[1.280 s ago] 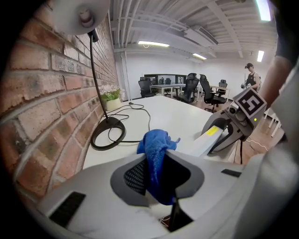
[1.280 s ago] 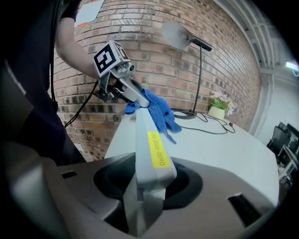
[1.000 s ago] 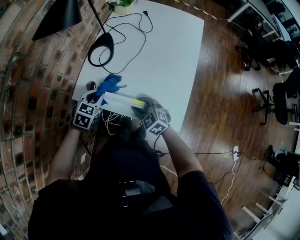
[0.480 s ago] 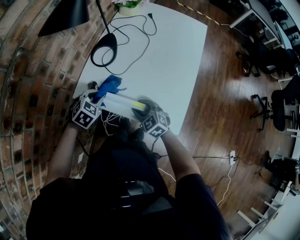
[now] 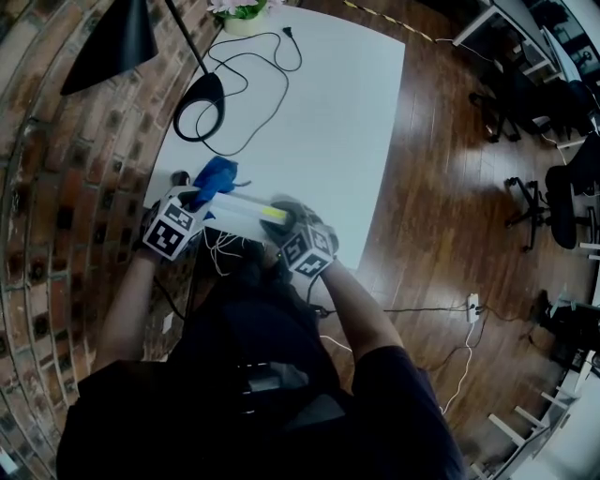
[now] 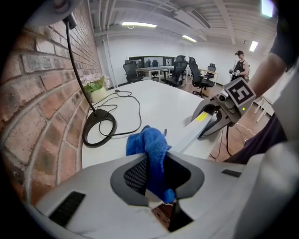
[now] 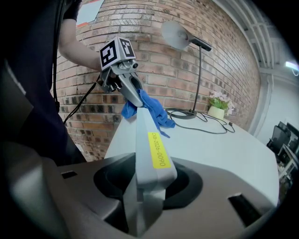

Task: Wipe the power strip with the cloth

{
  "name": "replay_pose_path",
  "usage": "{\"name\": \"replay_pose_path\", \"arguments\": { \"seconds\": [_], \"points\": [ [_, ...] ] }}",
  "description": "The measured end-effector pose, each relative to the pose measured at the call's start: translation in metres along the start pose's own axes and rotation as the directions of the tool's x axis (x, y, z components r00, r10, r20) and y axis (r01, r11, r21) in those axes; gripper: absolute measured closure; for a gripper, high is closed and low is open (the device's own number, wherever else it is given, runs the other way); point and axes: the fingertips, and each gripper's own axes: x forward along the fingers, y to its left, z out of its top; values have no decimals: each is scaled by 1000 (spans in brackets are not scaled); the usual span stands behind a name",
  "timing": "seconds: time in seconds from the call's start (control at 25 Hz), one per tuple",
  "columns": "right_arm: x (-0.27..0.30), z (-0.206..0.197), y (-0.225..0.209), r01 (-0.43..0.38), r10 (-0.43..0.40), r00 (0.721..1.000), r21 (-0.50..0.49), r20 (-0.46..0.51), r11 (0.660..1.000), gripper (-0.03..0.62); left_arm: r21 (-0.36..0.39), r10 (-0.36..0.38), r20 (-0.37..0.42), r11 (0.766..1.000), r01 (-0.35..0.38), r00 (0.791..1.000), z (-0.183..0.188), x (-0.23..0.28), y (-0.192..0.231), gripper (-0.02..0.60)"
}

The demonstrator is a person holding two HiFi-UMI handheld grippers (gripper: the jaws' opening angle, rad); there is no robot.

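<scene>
White table (image 5: pixel 319 112) pushed up against a brick wall (image 5: pixel 56 197), wood floor (image 5: pixel 441 234) on the other side with office chairs (image 5: pixel 562 202) further off. Far end of the table has a black lamp (image 5: pixel 103 42) with a ring base, a loose black cord (image 5: pixel 253 66) looping near it, and a little plant pot (image 5: pixel 239 14) at the back edge

Power strip (image 7: pixel 150 135) is at the near-left corner of the table, long and pale grey with a yellow label (image 7: pixel 157 149) near one end. Right gripper (image 7: pixel 145 192) has its jaws clamped on the labelled end, with the strip sticking straight out away from it. Left gripper (image 6: pixel 155 173) is at the other end, closer to the wall, jaws pinched on a blue cloth (image 6: pixel 147 144). The cloth is bunched right up against the far end of the strip, touching it. Can't really tell if the strip rests on the table or sits just above it. Thin white cable (image 5: pixel 220 248) dangles below the table edge between the two grippers
</scene>
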Motion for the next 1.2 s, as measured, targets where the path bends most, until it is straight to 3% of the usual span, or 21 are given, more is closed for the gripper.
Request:
{"name": "replay_pose_path", "arguments": {
  "seconds": [0.36, 0.52, 0.6, 0.72, 0.96, 1.12, 1.2],
  "points": [
    [-1, 0, 1, -3, 3, 1000, 3, 3, 1000, 416, 176, 73, -95, 983, -55, 993, 5, 6, -3, 502],
    [-2, 1, 0, -4, 4, 1000, 6, 7, 1000, 416, 286, 116, -131, 955, -75, 985, 9, 11, -6, 510],
    [-1, 1, 1, -3, 3, 1000, 5, 6, 1000, 416, 315, 98, -129, 948, -53, 987, 15, 14, -13, 505],
    [-1, 2, 1, -2, 2, 1000, 12, 8, 1000, 416, 319, 45, -91, 948, -14, 995, 30, 22, -35, 502],
    [-1, 2, 1, -5, 5, 1000, 5, 6, 1000, 416, 342, 55, -80, 939, -25, 995, 40, 29, -48, 512],
    [-1, 1, 1, -4, 4, 1000, 4, 10, 1000, 416, 315, 47, -47, 949, -30, 998, 43, 28, -57, 512],
    [-1, 1, 0, -2, 2, 1000, 6, 10, 1000, 416, 273, -15, -14, 962, 19, 1000, 50, 28, -71, 502]
  ]
}}
